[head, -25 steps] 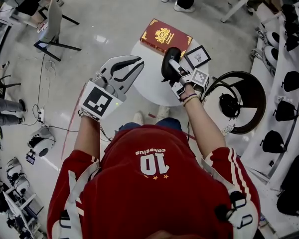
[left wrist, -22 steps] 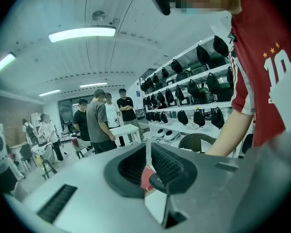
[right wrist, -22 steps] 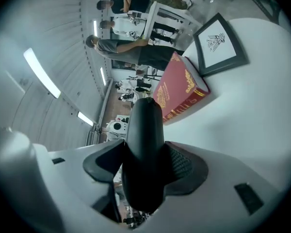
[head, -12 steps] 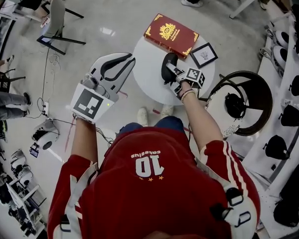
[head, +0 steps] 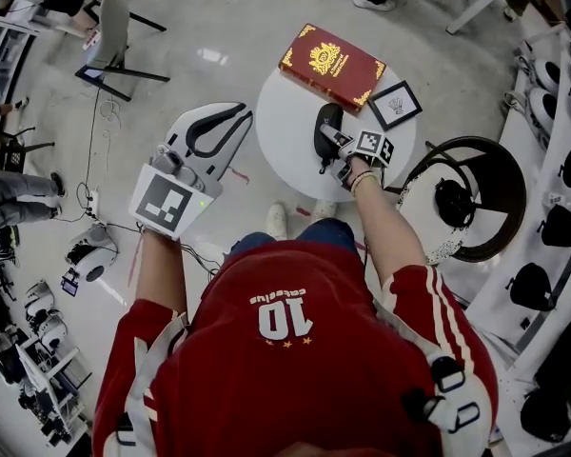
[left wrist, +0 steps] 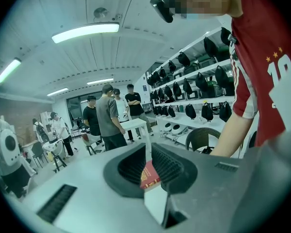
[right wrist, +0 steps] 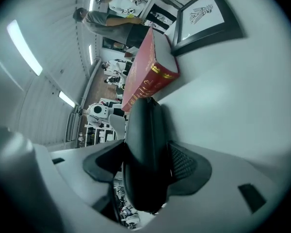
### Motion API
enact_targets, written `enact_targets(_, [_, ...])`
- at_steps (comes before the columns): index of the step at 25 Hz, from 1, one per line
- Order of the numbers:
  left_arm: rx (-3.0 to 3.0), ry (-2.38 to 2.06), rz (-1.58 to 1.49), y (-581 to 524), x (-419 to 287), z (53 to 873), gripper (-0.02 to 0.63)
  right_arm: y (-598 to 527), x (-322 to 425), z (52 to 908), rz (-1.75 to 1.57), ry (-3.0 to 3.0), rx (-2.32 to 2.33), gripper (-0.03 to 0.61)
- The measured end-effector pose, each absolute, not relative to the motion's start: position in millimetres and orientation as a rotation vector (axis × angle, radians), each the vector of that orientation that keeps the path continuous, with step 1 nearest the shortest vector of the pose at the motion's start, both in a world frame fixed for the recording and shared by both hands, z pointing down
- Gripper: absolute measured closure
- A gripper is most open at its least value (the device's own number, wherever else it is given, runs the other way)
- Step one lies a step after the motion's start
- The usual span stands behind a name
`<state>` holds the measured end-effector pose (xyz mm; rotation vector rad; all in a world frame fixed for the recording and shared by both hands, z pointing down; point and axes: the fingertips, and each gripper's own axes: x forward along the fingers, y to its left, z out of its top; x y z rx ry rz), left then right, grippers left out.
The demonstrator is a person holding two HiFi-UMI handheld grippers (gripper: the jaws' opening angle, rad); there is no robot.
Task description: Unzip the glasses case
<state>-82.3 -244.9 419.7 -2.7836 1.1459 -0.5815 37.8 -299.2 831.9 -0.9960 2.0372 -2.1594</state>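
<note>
Case [head: 324,122] handling comes first. It looks like a small black hard shell, so judge it light and stiff, with a smooth rounded skin that could twist or slide in a loose hold. Grip it across its two broad faces and leave the seam free, since the zip should run round the edge. No view shows the zip pull, so find it before you reach.

Your right gripper [head: 330,141] already has it. The fingers [right wrist: 186,165] stand wide, clamped on the case from both sides, with its dark body filling the gap between them. It sits at the middle of the round white surface [head: 285,150], just near of the red book [head: 331,65] and left of the small framed picture [head: 396,104]. Whether it rests on the surface or hangs just above, you cannot tell.

Your left gripper [head: 245,114] hangs off the surface's left edge, well apart from the case. Its fingers [left wrist: 173,165] stand barely apart, a narrow slit between them, nothing in it. That hand would suit pinching the pull.
</note>
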Motion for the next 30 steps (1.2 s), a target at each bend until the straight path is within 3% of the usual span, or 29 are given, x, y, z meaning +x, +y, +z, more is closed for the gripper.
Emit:
enact_targets(14, [-2.801,1.097,-0.568,-239.2,-73.8,419.1,0.566,-305.3,70.9,834.7,-1.839,2.455,-1.386,0.273])
enact_targets(30, [-2.797,1.117,-0.470,-233.7,-86.6,405.8,0.565,-317.4,122.7,777.8,-1.626,2.456,-1.571,0.275])
